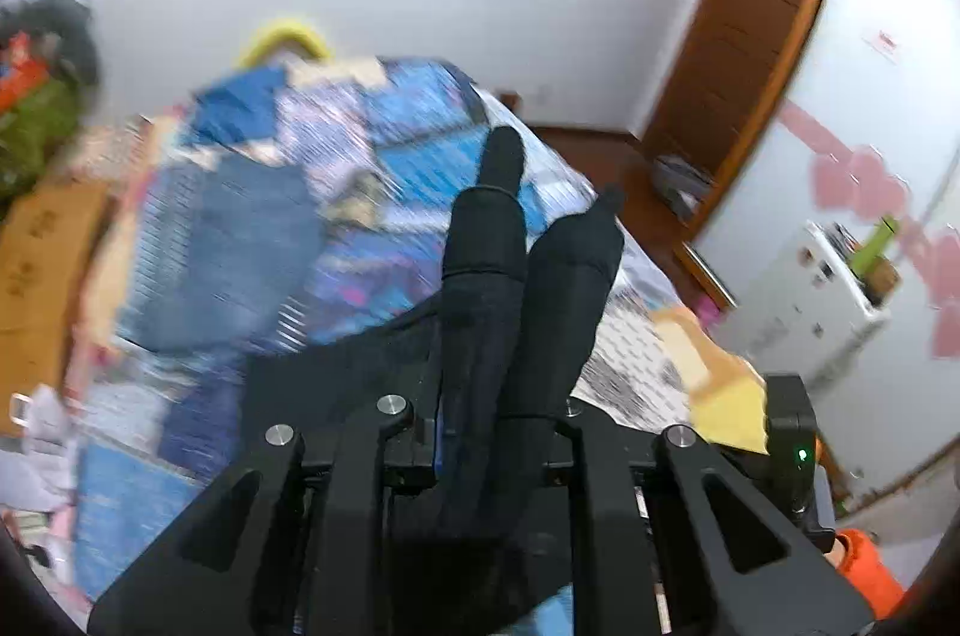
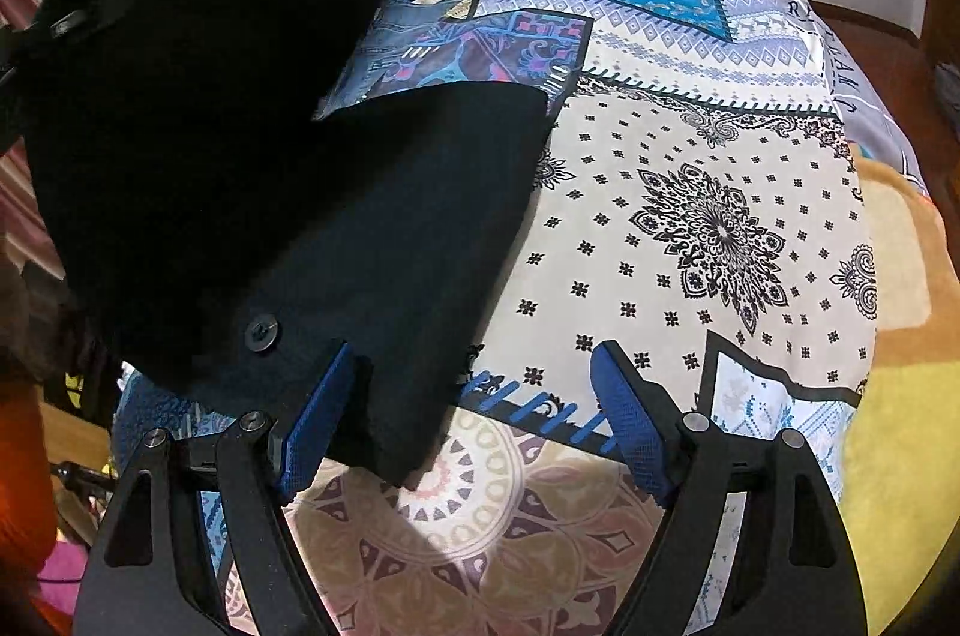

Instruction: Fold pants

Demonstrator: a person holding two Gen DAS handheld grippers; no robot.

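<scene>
Two grippers at work mid-fold: left gripper [image 1: 528, 240] clenched on a bunch of the black pants [image 2: 252, 168], fabric wrapped over both fingers, lifted above the patterned bedspread [image 2: 690, 216]. Right gripper [image 2: 474, 420] released, jaws wide, waistband corner with its button [image 2: 261, 333] lying between them, untouched. Next, probably: close right jaws on that corner, then carry the raised end across.

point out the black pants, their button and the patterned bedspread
black fabric pants [image 2: 372, 228], right wrist view, flat folded panel
round black button [image 2: 261, 333], right wrist view, its centre
patterned patchwork bedspread [image 2: 708, 228], right wrist view, black medallion print
</scene>
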